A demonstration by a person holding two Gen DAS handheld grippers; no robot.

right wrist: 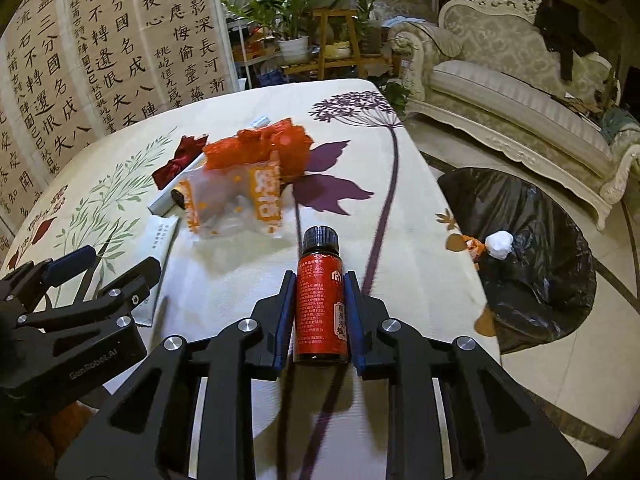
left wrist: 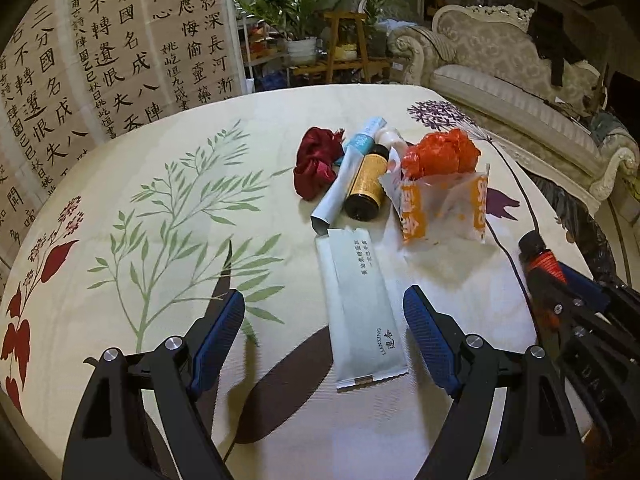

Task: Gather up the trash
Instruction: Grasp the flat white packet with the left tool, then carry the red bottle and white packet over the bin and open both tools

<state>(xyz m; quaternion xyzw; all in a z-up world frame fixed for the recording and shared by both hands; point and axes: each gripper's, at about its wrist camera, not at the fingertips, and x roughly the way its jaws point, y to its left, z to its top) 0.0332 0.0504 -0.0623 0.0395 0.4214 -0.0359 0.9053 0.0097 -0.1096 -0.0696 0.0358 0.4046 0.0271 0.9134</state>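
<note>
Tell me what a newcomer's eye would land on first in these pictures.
The red-labelled bottle clamped in the right tongs, right in the middle of the right wrist view. Next, the crumpled orange bag heaped on a clear wrapper further back on the flowered tablecloth. Then the black bin bag gaping open on the floor past the table's right edge.

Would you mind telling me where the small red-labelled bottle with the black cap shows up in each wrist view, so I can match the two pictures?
Left wrist view: the red-labelled bottle sits at the right edge, gripped by the right gripper, its black cap pointing up-left.
Right wrist view: bottom centre, the bottle stands lengthwise between the shut fingers.
Shared landmark: the crumpled orange bag on the tablecloth.
</note>
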